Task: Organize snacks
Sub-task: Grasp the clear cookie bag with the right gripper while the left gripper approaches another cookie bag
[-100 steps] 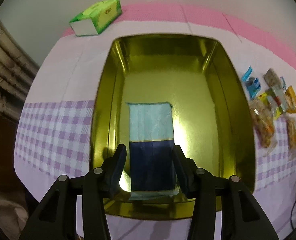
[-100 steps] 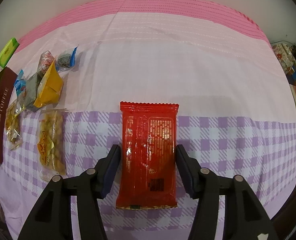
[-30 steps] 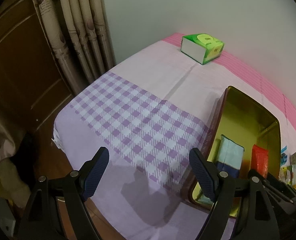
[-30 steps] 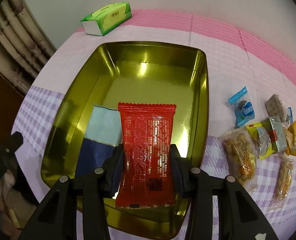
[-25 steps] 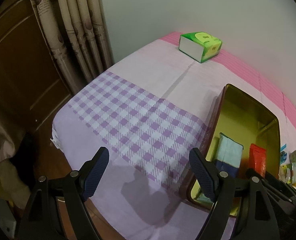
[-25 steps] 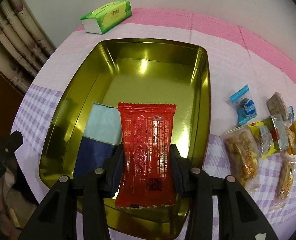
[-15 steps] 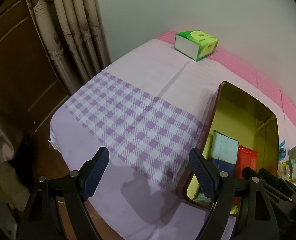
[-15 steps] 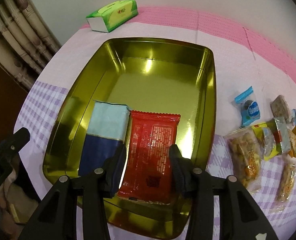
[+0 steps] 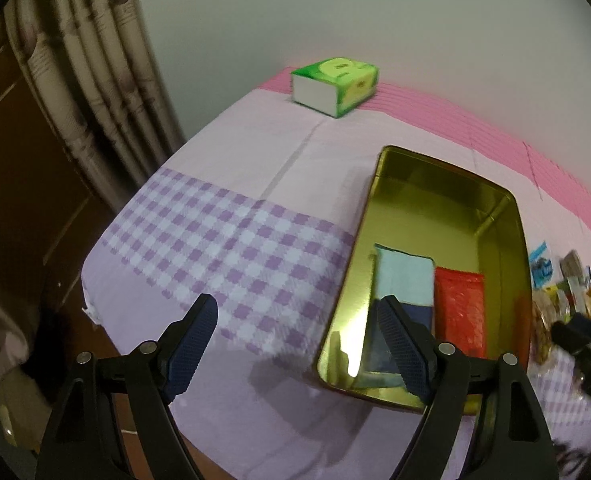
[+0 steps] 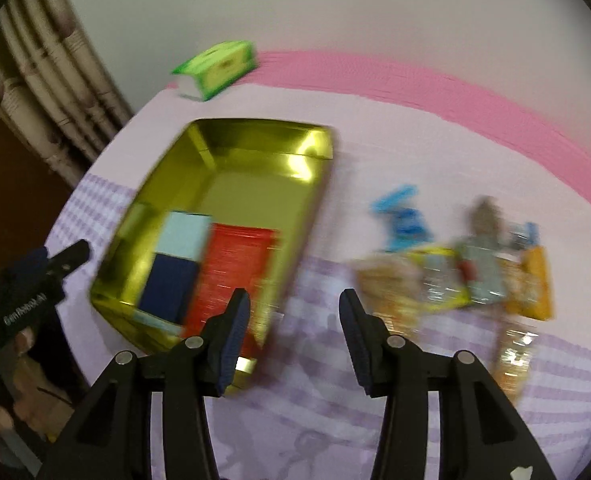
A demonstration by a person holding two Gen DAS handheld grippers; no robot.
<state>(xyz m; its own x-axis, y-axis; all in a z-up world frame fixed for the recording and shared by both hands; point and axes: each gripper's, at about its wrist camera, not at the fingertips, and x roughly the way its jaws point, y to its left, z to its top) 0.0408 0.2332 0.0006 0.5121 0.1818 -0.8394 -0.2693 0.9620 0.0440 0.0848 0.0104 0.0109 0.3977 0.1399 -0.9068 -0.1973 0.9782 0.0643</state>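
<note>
A gold tin (image 9: 447, 168) (image 10: 255, 136) sits on the purple-checked cloth. Inside it lie a light-and-dark blue packet (image 9: 405, 276) (image 10: 175, 264) and a red packet (image 9: 459, 312) (image 10: 231, 272), side by side. Several loose snacks (image 10: 455, 276) lie to the right of the tin, including a blue wrapped one (image 10: 403, 216); they also show in the left wrist view (image 9: 567, 284). My left gripper (image 9: 295, 344) is open and empty, over the cloth left of the tin. My right gripper (image 10: 293, 332) is open and empty, above the cloth between tin and snacks.
A green tissue box (image 9: 335, 86) (image 10: 215, 68) stands at the back of the table by the wall. Curtains (image 9: 87, 80) and a dark wooden door hang at the left. The table's front-left edge (image 9: 95, 308) drops off near my left gripper.
My right gripper has let go of the red packet, which now lies in the tin beside the blue one. The right gripper has opened and swung right toward the loose snacks. The left gripper stays open.
</note>
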